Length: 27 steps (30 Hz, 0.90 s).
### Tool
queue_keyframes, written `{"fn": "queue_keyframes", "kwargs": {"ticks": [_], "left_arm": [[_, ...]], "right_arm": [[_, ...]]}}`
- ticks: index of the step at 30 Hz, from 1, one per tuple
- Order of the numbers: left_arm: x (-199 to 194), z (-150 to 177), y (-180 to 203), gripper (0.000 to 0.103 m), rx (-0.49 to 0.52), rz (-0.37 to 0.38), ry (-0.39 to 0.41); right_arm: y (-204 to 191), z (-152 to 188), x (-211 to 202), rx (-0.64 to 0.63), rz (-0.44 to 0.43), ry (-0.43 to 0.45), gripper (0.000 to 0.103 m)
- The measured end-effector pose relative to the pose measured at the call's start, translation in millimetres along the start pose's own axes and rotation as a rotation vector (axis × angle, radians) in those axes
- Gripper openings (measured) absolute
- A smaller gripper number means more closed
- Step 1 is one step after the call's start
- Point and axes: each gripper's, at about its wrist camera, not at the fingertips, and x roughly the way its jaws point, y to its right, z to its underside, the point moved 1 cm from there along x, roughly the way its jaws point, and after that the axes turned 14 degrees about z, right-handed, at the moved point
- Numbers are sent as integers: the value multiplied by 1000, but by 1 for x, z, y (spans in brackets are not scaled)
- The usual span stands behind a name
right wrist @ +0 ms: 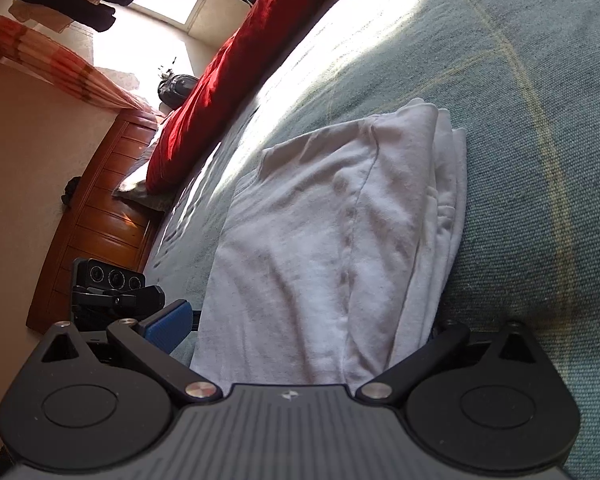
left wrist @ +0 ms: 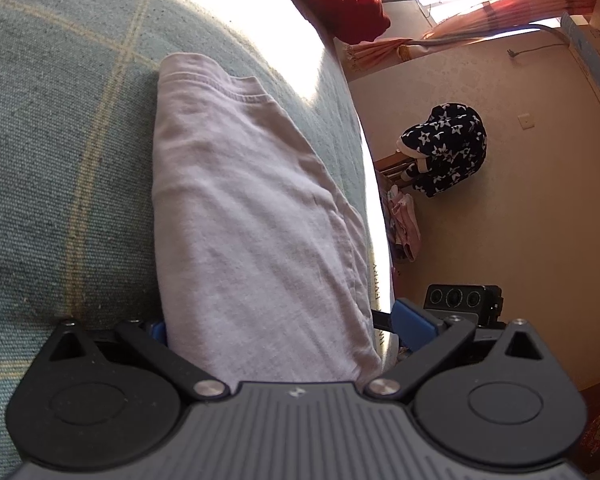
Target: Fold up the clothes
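A folded pale lilac-white garment (left wrist: 252,216) lies on the green checked bed cover (left wrist: 60,140). My left gripper (left wrist: 284,328) is open and straddles the garment's near end. One blue pad (left wrist: 412,326) stands just clear of the cloth, and the other (left wrist: 160,330) is mostly hidden between cloth and cover. In the right wrist view the same garment (right wrist: 320,232) shows its stacked folded layers along the right edge. My right gripper (right wrist: 300,324) is open around that end. Its blue pad (right wrist: 168,320) is apart from the cloth, and the other finger is hidden under the folds.
A red quilt (right wrist: 228,64) lies along the far side of the bed by a wooden headboard (right wrist: 100,216). A dark star-patterned garment (left wrist: 444,148) hangs over furniture near the wall. A black three-lens device (left wrist: 460,300) sits beside the fingers. Bright sunlight washes out the bed's edge.
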Motion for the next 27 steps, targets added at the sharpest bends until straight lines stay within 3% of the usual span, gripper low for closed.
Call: {"fn": "queue_keyframes", "kwargs": {"ticks": [22, 27], "left_arm": [[3, 3, 10, 101, -21, -29, 44], [-6, 7, 12, 101, -30, 0, 66]], "right_arm": [[4, 1, -2, 21, -8, 35, 103], [12, -4, -7, 85, -79, 11, 103]]}}
